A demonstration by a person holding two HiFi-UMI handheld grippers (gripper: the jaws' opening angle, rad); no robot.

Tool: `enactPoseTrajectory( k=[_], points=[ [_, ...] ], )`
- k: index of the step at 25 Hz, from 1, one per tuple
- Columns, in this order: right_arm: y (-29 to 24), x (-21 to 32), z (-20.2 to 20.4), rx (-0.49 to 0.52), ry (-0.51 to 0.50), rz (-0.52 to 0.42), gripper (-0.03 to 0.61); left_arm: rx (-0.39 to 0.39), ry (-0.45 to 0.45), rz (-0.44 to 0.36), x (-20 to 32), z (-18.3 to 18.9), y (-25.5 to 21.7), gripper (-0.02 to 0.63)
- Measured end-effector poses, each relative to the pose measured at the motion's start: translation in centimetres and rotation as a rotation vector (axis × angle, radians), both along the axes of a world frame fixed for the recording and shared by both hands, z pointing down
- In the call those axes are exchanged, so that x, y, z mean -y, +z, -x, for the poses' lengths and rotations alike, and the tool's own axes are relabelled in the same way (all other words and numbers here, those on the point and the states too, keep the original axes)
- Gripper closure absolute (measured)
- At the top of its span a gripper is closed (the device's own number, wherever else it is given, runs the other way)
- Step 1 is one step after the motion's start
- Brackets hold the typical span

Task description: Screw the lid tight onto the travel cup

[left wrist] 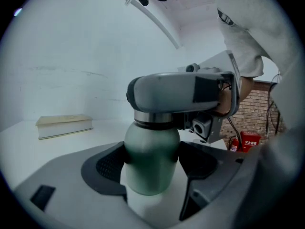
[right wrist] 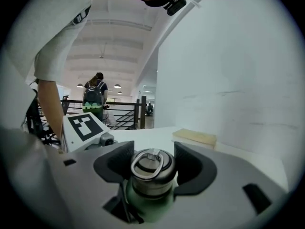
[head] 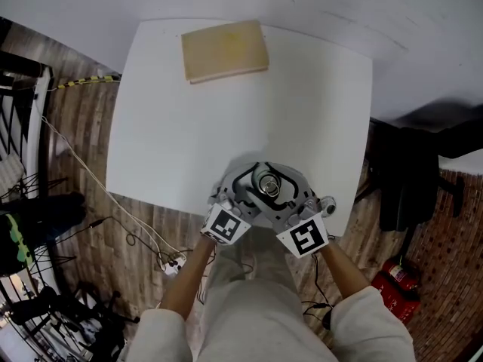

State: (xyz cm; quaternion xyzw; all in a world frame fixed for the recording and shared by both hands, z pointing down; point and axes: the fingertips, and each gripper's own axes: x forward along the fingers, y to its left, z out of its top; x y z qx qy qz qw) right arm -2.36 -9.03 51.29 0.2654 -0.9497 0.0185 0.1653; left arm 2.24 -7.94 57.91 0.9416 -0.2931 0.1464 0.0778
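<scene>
Green cup (left wrist: 151, 149) snug in left tongs (left wrist: 153, 166)

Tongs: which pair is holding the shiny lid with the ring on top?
The right tongs. They close on the silver lid at the very top, while the left tongs clamp the green travel cup lower down.

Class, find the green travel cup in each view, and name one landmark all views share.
Head view: travel cup lower centre, near the table's front edge.
Left gripper view: centre, green body between the jaws.
Right gripper view: lower centre, lid uppermost.
Shared landmark: the tan book.
</scene>
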Motion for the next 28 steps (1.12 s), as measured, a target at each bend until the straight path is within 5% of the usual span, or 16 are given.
enactPoseTrajectory(
  k=[11,16,19,28],
  points=[
    [0.2,0.9,-1.1,-0.007,0.337,-0.035,0.321,-0.004,-0.002,0.001,0.2,-0.1,0.1,0.262],
    [-0.8,1.3,-1.0,0.093,0.401,-0.041,0.319,-0.003,-0.006,-0.002,0.1,-0.1,0.0,0.262],
    [-0.9,0.6,-0.7,0.159,0.312,0.013,0.274,-0.003,-0.006,0.001,0.1,-0.1,0.0,0.262],
    [-0.5,-0.9,0.0,0.034,-0.169,-0.008,0.265,-0.015,-0.002,0.01,0.1,-0.1,0.0,0.262]
  ],
)
